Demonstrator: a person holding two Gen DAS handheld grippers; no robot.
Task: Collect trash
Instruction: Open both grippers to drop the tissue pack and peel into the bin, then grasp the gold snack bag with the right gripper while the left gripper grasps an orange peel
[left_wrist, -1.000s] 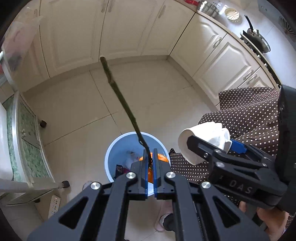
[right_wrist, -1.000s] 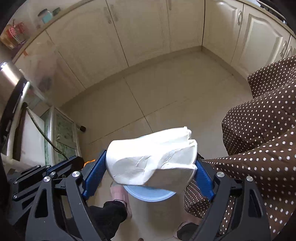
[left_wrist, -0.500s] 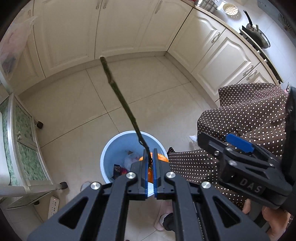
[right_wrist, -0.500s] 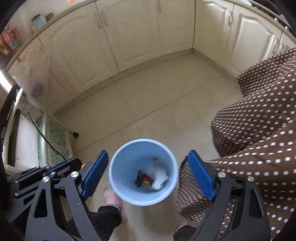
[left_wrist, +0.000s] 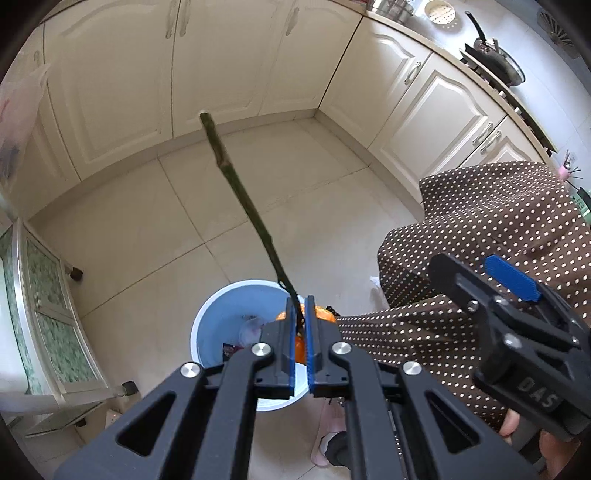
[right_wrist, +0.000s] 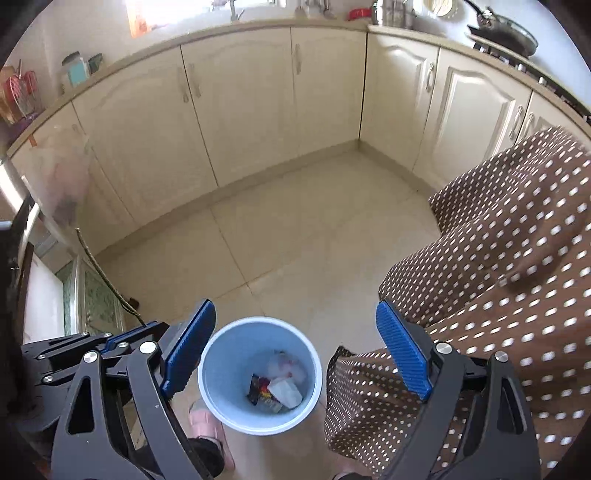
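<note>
The left gripper (left_wrist: 302, 325) clenches a long green stem (left_wrist: 243, 201) with something orange above the blue bin (right_wrist: 259, 374). The right gripper (right_wrist: 295, 354) hangs released over the bin, wrappers (right_wrist: 275, 387) inside.

A floor of large pale beige glazed tiles (right_wrist: 295, 240) with thin grout lines is seen, bounded at the far side and the right by a low plinth under cream panelled cabinets. A round light-blue plastic bin (right_wrist: 221, 387) is stood upright on the tiles; crumpled white paper and a dark printed wrapper are seen at its bottom. A pink slipper (right_wrist: 207, 424) is set on the floor just beside the bin. At the left, a metal-framed trolley with green patterned glass panels (left_wrist: 40, 314) is rested on small dark castors.
</note>
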